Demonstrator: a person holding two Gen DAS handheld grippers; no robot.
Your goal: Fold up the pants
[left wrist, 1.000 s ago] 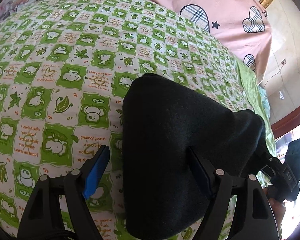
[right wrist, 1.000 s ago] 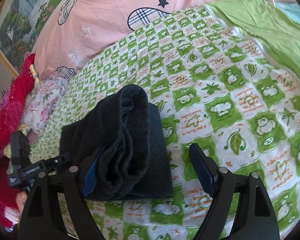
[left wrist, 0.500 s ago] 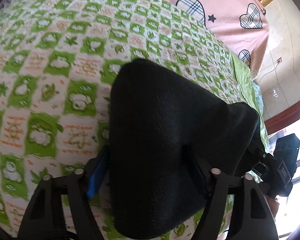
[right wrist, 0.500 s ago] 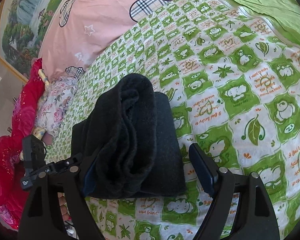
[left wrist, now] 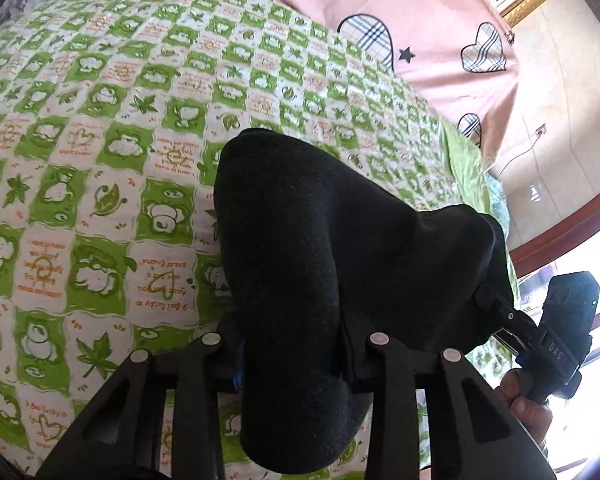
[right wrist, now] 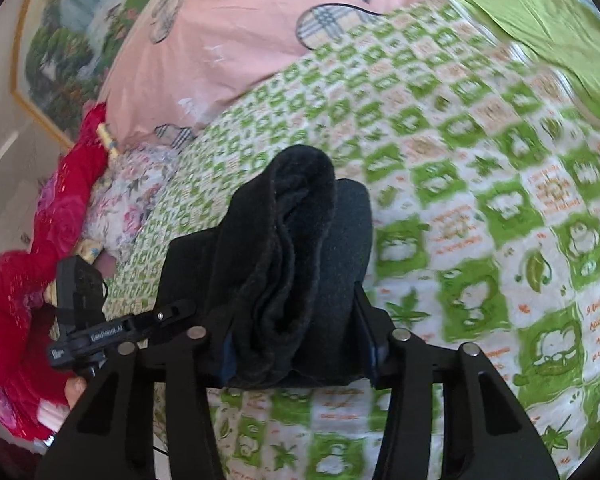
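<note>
pants: black fleece pants (right wrist: 296,264), folded into a thick bundle, lying on the green-and-white checked bedsheet (left wrist: 100,160) below the pink heart-print quilt (left wrist: 420,20)
left gripper: the left gripper (left wrist: 296,344) has one end of the bundle between its jaws, which are closing; the cloth bulges out past both, so the pads look to be pressing on it
right gripper: the right gripper (right wrist: 296,344) takes the other end, where the stacked layer edges show; its jaws are closing too, tight against both sides of the stack
handling: soft, limp and likely light; the fleece will compress and sag between the two holds, and is probably not slippery; nothing fragile
where to hold: best through the full thickness at each end, so that no inner layer slides out and the fold stays together
writing on grippers: "DAS" on the right gripper's body, seen from the left wrist view; what looks like "GenRobot.AI" on the left gripper's body, seen from the right
writing on sheet: orange script in the white squares, upside down from the left wrist view; "I want to make" is partly legible
</note>
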